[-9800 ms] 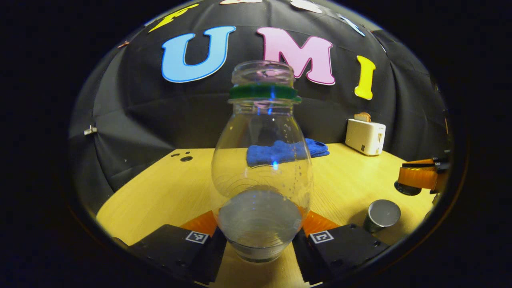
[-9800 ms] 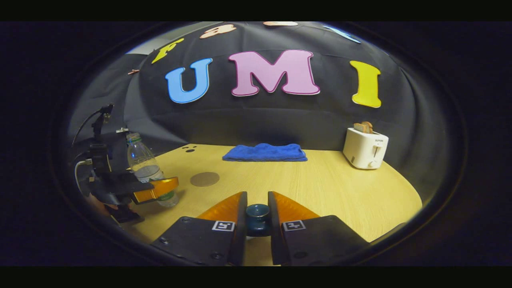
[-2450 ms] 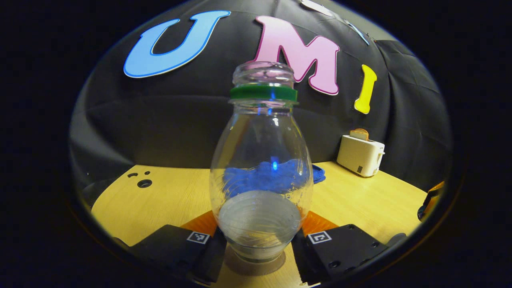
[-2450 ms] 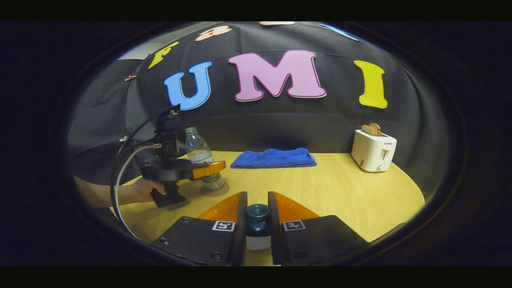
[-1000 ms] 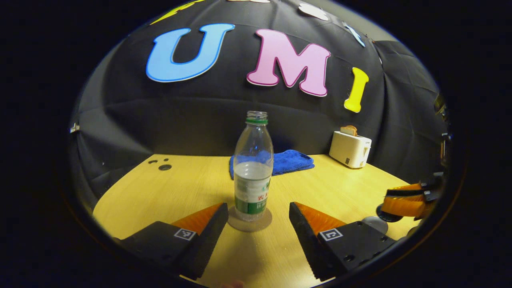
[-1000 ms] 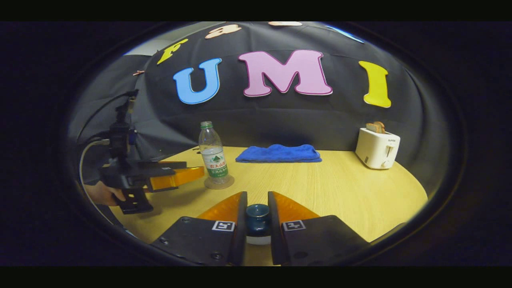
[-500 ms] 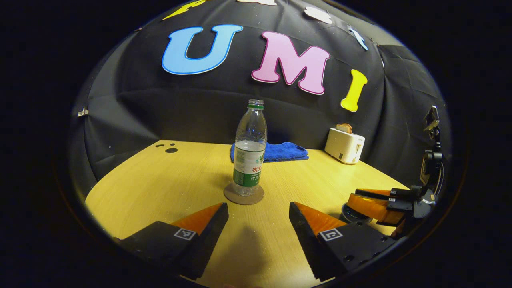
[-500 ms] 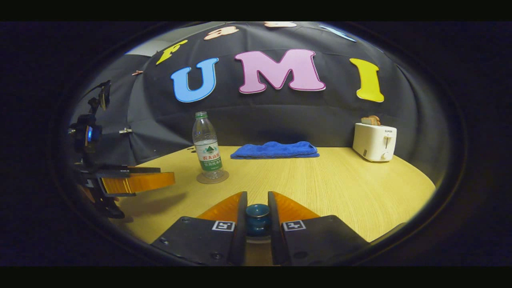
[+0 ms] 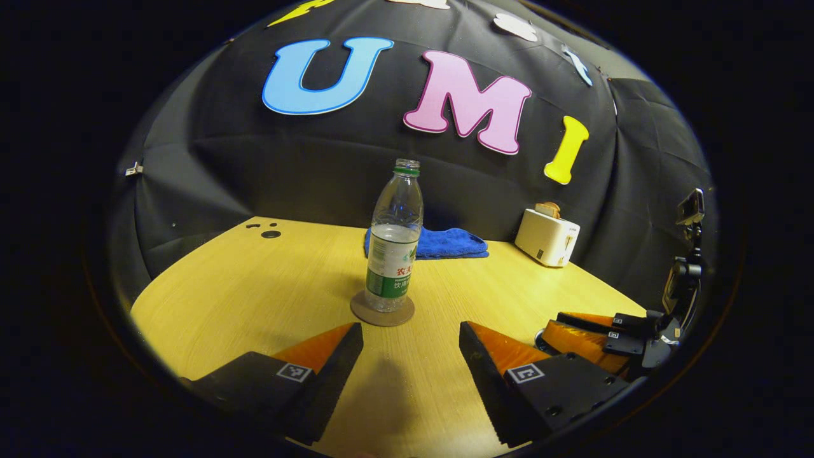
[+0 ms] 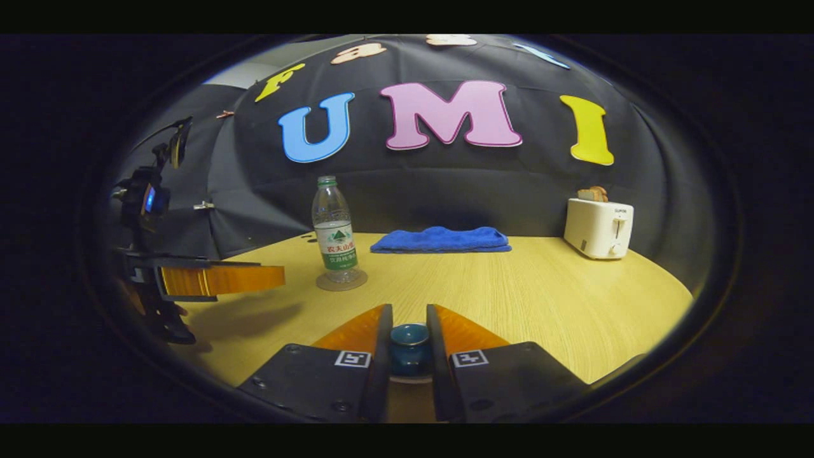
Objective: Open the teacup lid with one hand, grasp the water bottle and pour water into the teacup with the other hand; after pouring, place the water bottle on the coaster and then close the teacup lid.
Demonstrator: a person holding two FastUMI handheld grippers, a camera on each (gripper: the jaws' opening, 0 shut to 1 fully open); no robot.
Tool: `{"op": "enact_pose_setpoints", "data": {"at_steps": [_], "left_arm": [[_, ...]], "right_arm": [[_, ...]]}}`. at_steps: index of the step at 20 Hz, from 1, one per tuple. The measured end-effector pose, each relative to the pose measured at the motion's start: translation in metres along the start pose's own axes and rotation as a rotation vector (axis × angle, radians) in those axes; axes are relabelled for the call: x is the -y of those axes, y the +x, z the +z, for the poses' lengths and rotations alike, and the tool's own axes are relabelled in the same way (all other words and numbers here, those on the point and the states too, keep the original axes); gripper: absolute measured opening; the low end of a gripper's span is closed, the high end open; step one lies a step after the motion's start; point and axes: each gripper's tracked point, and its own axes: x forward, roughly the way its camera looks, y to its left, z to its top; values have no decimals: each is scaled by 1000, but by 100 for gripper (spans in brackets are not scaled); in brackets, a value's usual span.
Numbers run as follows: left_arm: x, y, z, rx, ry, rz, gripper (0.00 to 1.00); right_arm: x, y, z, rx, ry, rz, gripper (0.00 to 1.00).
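One water bottle (image 9: 394,254) stands on one coaster (image 9: 382,310); nearer, left gripper (image 9: 411,346) gapes wide, right gripper (image 10: 409,340) clamps the teacup lid (image 10: 409,339).

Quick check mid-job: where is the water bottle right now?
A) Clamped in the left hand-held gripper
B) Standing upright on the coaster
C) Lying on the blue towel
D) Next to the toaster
B: the water bottle stands upright on the round coaster, and the left hand-held gripper is open, apart from it.
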Motion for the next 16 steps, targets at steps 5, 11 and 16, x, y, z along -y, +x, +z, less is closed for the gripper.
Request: {"op": "enact_pose_setpoints", "data": {"at_steps": [5,11,16], "left_arm": [[1,-3,6,6,8,-1,95],[-2,-22,25,7,52,17,96],[-16,-44,59,50,100,105,95]], "right_arm": [[4,-4,12,21,5,-21,56],[1,-32,79,61,-8,-26,98],[10,-73,154,88,-46,-72,99]]}}
